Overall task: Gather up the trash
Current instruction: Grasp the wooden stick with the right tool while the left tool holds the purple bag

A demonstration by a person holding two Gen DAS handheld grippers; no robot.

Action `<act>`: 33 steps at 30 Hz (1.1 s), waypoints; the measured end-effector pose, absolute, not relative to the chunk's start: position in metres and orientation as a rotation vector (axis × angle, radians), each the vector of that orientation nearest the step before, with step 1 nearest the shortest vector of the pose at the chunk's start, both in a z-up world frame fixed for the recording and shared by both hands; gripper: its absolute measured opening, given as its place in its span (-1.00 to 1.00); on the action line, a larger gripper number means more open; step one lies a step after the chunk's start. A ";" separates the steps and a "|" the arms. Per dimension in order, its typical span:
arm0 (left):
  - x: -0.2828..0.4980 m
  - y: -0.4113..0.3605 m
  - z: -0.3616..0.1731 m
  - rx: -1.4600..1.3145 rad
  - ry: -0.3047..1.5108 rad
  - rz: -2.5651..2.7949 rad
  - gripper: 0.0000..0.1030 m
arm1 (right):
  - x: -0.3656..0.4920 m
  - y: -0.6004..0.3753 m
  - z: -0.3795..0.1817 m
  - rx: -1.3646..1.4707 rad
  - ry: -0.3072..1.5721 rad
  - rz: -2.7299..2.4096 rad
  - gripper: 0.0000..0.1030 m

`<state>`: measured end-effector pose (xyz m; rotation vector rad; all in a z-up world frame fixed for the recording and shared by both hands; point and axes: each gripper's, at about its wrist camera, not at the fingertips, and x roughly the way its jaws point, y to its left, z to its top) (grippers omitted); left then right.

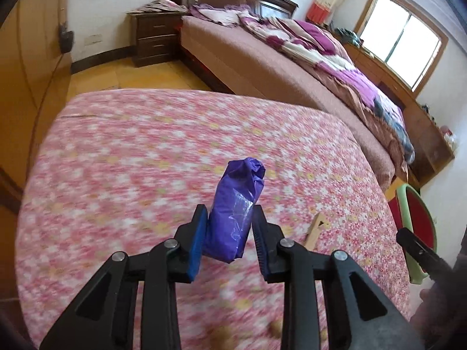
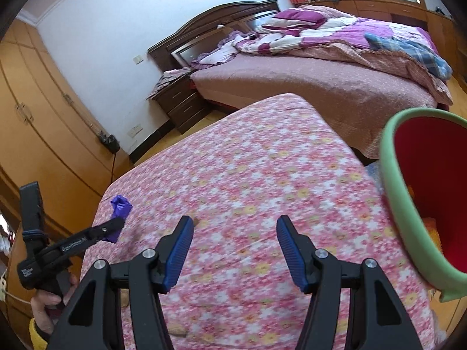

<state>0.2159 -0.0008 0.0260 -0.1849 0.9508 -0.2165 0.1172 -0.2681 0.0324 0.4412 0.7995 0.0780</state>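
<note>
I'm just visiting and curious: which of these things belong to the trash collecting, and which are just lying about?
Part of the job:
- purple wrapper, clamped in the left gripper
- red bin with a green rim
- open, empty right gripper
- wooden scrap on the floral cloth

Just lying about:
- bed
- quilt
- nightstand

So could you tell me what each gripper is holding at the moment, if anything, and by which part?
The left gripper grips the purple wrapper around its lower middle; its crumpled top sticks out. The right gripper holds nothing.
</note>
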 end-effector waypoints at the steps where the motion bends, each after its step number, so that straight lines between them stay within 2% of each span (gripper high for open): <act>1: 0.213 0.008 0.027 -0.195 0.950 -0.202 -0.40 | 0.118 -0.260 0.033 0.432 0.806 0.089 0.21; 11: 0.193 0.081 0.018 -0.298 0.951 -0.103 -0.40 | 0.130 -0.198 0.024 0.354 0.872 0.124 0.21; 23: 0.187 0.097 0.011 -0.356 0.879 -0.089 -0.40 | 0.157 -0.144 -0.007 0.276 0.961 0.107 0.21; 30: 0.187 0.095 0.007 -0.389 0.855 -0.103 -0.40 | 0.162 -0.133 -0.011 0.217 0.946 0.069 0.22; 33: 0.187 0.093 0.003 -0.392 0.860 -0.121 -0.40 | 0.161 -0.130 -0.013 0.190 0.929 0.049 0.11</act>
